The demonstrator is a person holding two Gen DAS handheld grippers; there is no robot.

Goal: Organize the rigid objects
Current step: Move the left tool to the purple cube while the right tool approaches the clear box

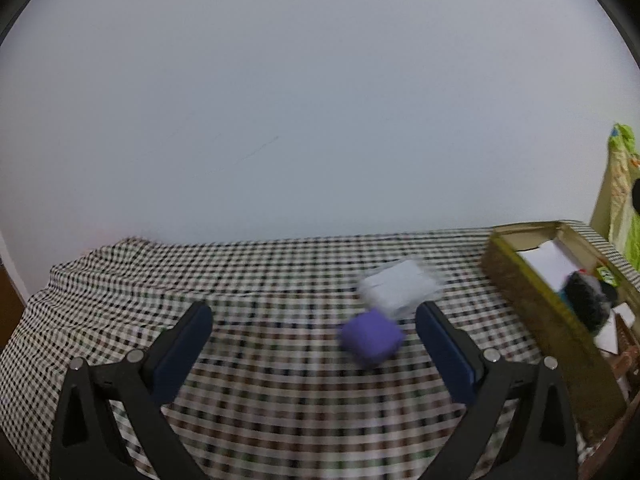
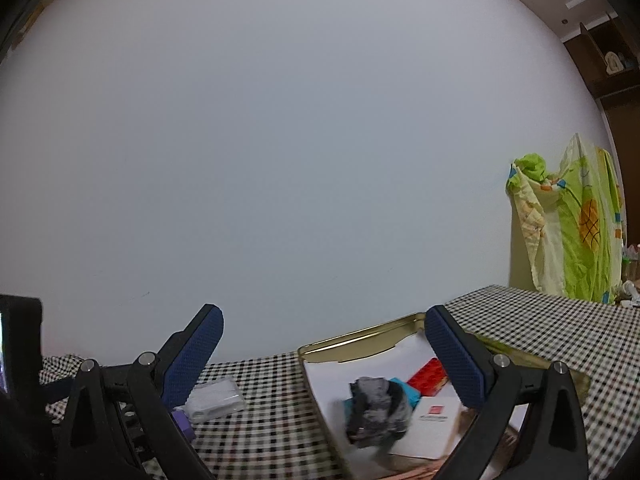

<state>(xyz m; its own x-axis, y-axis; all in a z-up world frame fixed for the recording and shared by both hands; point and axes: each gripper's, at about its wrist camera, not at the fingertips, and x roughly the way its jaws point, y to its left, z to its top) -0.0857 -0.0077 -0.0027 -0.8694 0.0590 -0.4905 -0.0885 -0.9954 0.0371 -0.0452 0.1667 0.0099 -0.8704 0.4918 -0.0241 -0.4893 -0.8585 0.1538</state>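
A purple cube (image 1: 371, 337) lies on the checkered tablecloth (image 1: 260, 280), with a clear white plastic box (image 1: 400, 288) just behind it. My left gripper (image 1: 314, 316) is open and empty; the cube lies between its fingers, nearer the right one. A gold tin box (image 1: 532, 304) stands at the right. In the right wrist view my right gripper (image 2: 322, 326) is open and empty above the tin (image 2: 360, 340), which holds a grey-black object (image 2: 378, 410), a red item (image 2: 428, 376), a teal item and white cards. The white box (image 2: 216, 398) and cube (image 2: 185, 422) show at left.
A plain white wall rises behind the table. A green and yellow patterned cloth (image 2: 568, 224) hangs over something at the far right. The left gripper's body (image 2: 24, 360) shows at the left edge of the right wrist view. The table's left edge drops off (image 1: 24, 312).
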